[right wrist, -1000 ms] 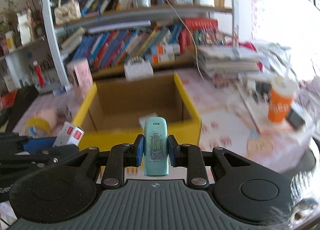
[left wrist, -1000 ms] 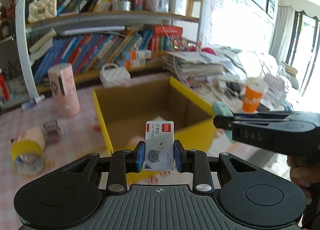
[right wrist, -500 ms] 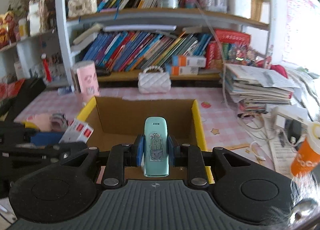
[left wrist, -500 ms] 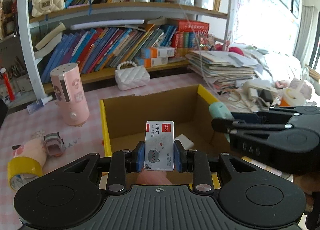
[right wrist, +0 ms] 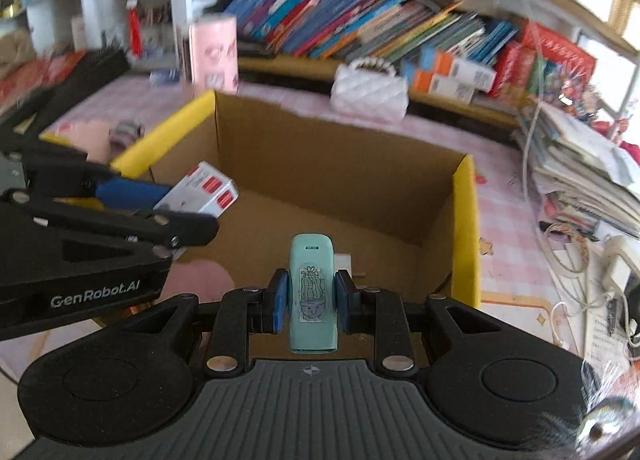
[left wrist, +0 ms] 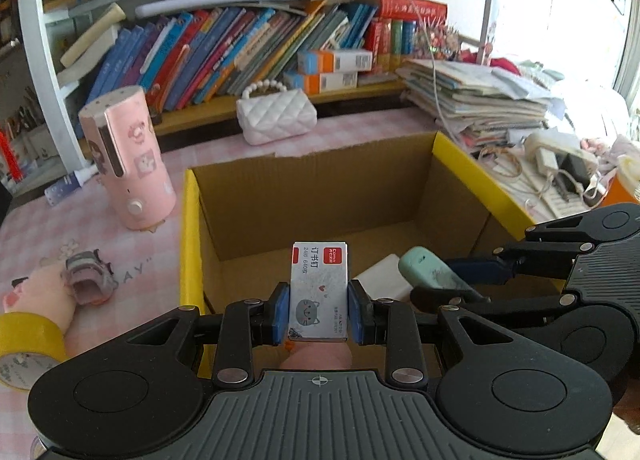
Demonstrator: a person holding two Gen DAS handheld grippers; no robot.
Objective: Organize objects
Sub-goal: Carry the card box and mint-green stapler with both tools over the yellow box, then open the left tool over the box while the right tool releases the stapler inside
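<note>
Setting: pink checked tablecloth [left wrist: 48, 220] in front of a bookshelf [left wrist: 248, 48] crammed with leaning books; a stack of papers [left wrist: 472, 100] rises to the right.
Box: open cardboard box [left wrist: 320, 196] with yellow-edged flaps, standing mid-table, top wide open.
Box contents: a flat white item [left wrist: 380, 274] lies on the floor near the front; something pink [right wrist: 208, 280] lies low at the near left corner, too hidden to identify.
Left gripper [left wrist: 318, 314]: narrow, pads pressed on both sides of a small white staple box [left wrist: 318, 288] with red labels and a grey cat face, held upright over the box's near edge.
Right gripper [right wrist: 310, 302]: clamped tight on a mint-green stapler [right wrist: 312, 292] bearing a cactus drawing, upright, over the box's near side.
Relation: both grippers hover side by side above the open box, each visible in the other's view.
Outside, left: pink cylinder [left wrist: 128, 156] upright beside the box; yellow tape roll [left wrist: 24, 344] and a small grey toy [left wrist: 86, 276] near the table edge.
Outside, behind: white quilted purse [left wrist: 276, 120] with a bead handle, just past the far wall.
</note>
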